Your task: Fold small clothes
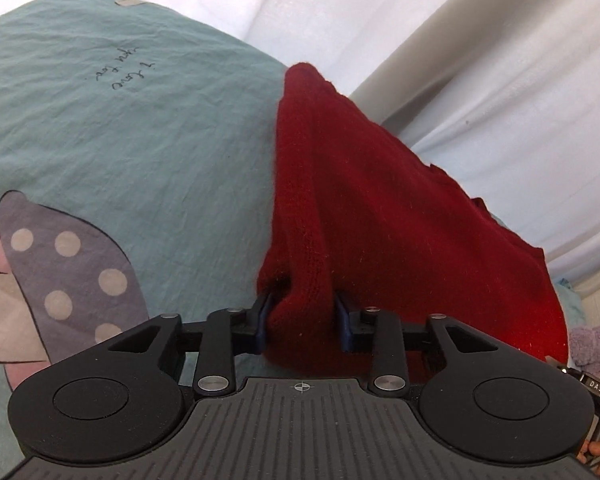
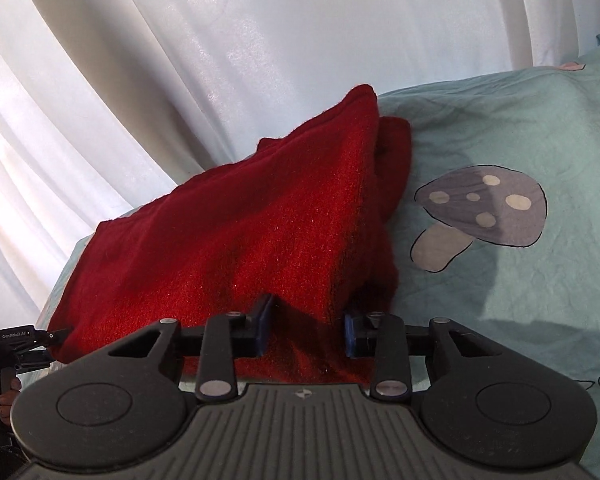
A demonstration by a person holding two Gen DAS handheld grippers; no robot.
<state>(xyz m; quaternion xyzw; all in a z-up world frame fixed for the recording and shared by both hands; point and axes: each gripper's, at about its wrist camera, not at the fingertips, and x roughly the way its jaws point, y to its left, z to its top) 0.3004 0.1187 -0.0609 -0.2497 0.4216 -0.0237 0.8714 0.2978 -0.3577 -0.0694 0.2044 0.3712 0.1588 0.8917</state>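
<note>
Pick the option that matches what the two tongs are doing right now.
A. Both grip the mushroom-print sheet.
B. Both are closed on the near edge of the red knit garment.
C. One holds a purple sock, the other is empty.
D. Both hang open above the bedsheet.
B: the left tongs and the right tongs each have a bunch of the red knit garment pinched between their blue pads, lifting its near edge off the teal sheet.

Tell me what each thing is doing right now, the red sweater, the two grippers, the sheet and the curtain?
Sweater: folded over, near edge lifted off the sheet, pinched at both corners.
Left gripper: shut on a bunched sweater corner.
Right gripper: shut on the other sweater corner.
Sheet: spread flat, slightly wrinkled, mushroom print up.
Curtain: hanging in folds behind the bed.
Purple fuzzy thing: lying at the edge, mostly out of view.
</note>
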